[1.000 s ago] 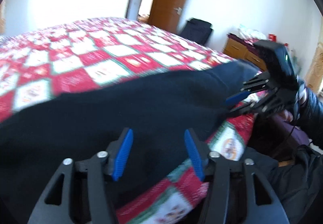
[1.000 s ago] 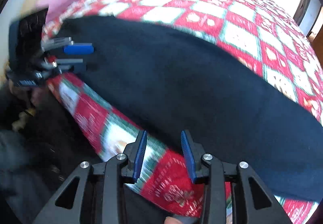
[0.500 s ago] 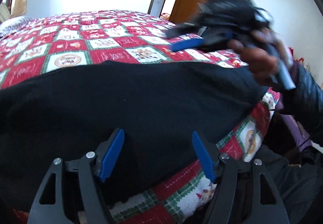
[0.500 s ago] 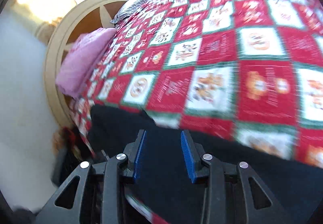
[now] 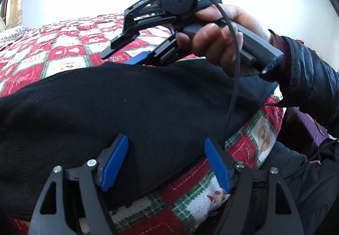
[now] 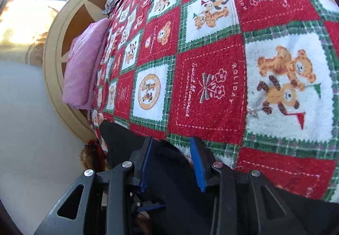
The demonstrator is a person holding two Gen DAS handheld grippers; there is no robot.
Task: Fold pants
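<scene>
left claw (image 5: 166,162) hangs low over the black pants (image 5: 127,103), its blue pads (image 5: 114,163) spreading wider, nothing pinched between them. right claw (image 6: 172,164) is half parted with dark cloth lying between the pads, but whether it bites the fabric i cannot tell. a hand (image 5: 220,38) carries it above the pants' far edge. pants lie stretched along the near edge of the bed, on the red patchwork blanket (image 6: 211,86); pink pillow (image 6: 84,65) sits by the headboard (image 6: 55,69).
</scene>
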